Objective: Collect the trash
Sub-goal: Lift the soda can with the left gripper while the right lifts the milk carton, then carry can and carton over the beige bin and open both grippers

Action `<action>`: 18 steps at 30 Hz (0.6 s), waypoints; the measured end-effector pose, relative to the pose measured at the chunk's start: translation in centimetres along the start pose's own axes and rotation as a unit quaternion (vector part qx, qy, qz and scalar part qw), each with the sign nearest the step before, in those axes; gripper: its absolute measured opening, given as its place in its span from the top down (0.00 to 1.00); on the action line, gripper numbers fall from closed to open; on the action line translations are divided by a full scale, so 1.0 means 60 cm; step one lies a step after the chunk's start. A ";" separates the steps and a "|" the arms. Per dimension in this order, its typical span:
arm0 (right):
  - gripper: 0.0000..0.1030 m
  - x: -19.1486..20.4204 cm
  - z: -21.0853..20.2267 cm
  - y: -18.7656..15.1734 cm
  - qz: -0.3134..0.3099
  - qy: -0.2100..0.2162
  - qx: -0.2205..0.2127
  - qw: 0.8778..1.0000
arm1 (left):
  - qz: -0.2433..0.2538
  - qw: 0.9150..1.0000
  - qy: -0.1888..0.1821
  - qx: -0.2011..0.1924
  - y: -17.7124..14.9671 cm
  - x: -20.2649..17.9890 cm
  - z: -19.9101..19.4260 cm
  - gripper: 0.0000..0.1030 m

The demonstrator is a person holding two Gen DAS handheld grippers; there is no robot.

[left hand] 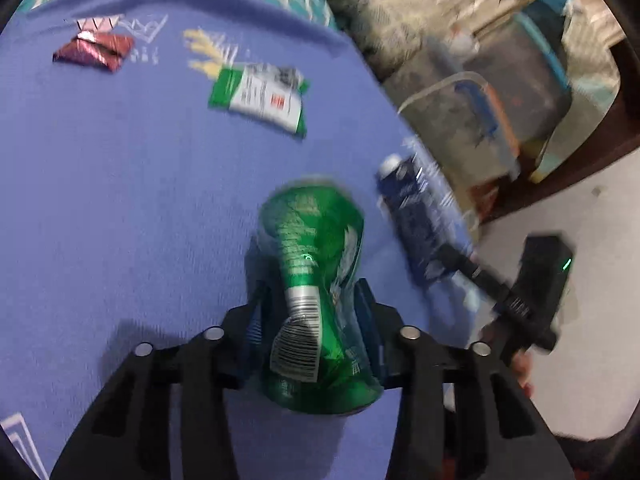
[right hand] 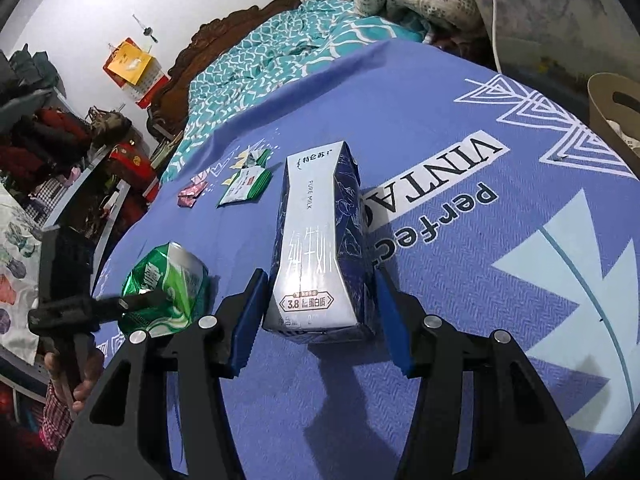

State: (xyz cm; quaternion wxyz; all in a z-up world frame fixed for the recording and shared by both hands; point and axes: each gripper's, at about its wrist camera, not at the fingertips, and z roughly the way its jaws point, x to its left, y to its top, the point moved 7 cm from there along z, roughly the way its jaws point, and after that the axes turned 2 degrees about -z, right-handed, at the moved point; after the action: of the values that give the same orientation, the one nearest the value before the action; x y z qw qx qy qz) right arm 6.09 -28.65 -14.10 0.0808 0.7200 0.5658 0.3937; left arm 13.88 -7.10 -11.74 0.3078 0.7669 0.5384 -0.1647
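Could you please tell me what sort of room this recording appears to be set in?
Most likely a lived-in bedroom: a carved wooden headboard, a teal patterned quilt beyond the blue printed sheet, and piled clothes at the side.

Can (left hand: 316,280): shiny green w/ white swirls, silver band, white barcode patch. Carton (right hand: 320,248): pale silver-white front, dark blue patterned sides. Sheet (right hand: 440,380): periwinkle blue, white triangle motifs, black lettering. Packet (left hand: 260,98): green & white. Wrapper (left hand: 94,50): maroon foil. Quilt (right hand: 260,68): teal, white wavy lattice. Pads (right hand: 246,320): blue.

Blue printed bedspread (right hand: 460,240), milk carton (right hand: 316,248), green can (right hand: 172,288), wrappers (right hand: 244,184)
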 end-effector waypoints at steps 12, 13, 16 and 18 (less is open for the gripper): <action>0.45 0.023 0.021 -0.003 -0.097 -0.060 -0.001 0.993 | -0.038 0.996 -0.078 0.005 -0.020 -0.046 0.009 0.63; 0.46 0.014 0.015 -0.001 -0.078 -0.047 -0.003 0.996 | -0.034 0.996 -0.083 0.005 -0.013 -0.056 0.012 0.63; 0.46 -0.039 -0.011 0.011 0.015 0.004 -0.018 1.000 | -0.014 0.995 -0.094 0.008 0.009 -0.089 0.027 0.63; 0.46 -0.090 -0.031 0.017 0.088 0.043 -0.028 0.995 | 0.002 0.995 -0.097 0.014 0.023 -0.110 0.046 0.63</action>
State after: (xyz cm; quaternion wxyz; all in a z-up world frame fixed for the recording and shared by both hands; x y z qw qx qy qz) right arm 5.38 -34.36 -14.83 0.0417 0.7470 0.4920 0.4452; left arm 12.97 -14.00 -9.56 0.3478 0.7526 0.5024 -0.2456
